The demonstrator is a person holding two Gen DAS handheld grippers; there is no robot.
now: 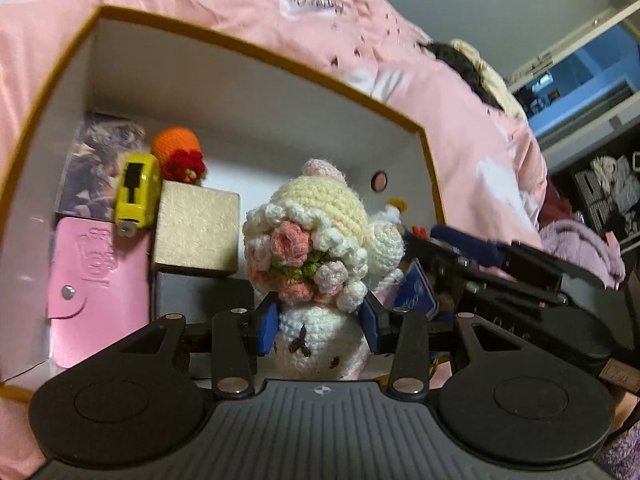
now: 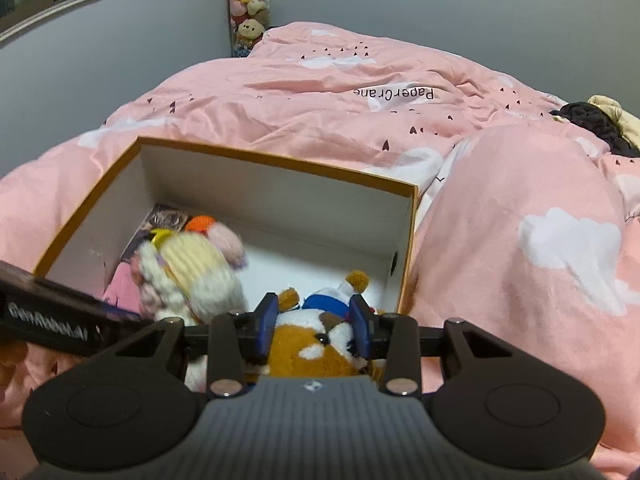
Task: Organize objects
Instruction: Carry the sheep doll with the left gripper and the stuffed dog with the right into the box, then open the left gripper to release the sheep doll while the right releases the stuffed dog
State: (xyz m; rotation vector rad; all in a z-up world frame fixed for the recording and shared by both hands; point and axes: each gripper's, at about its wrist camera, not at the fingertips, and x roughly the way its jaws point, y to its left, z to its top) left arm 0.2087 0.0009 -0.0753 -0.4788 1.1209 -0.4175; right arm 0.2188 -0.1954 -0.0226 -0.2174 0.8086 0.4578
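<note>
An open cardboard box [image 2: 276, 166] with an orange rim stood on the pink duvet [image 2: 500, 208] of the bed. The left gripper [image 1: 322, 322] was over the box, and its blue jaws were closed on a crocheted doll [image 1: 316, 236] with a cream hat and a bunch of pink flowers. The doll hung inside the box, near the middle. The right gripper [image 2: 314, 326] was just beside it, on the right part of the box, and its jaws pressed on both sides of a brown and white plush toy [image 2: 316, 350] with a blue collar. At the left wall of the box lay a pink card holder [image 1: 98, 288], a yellow tape measure [image 1: 136, 192], a beige small box [image 1: 196, 230] and an orange crocheted ball [image 1: 176, 146].
</note>
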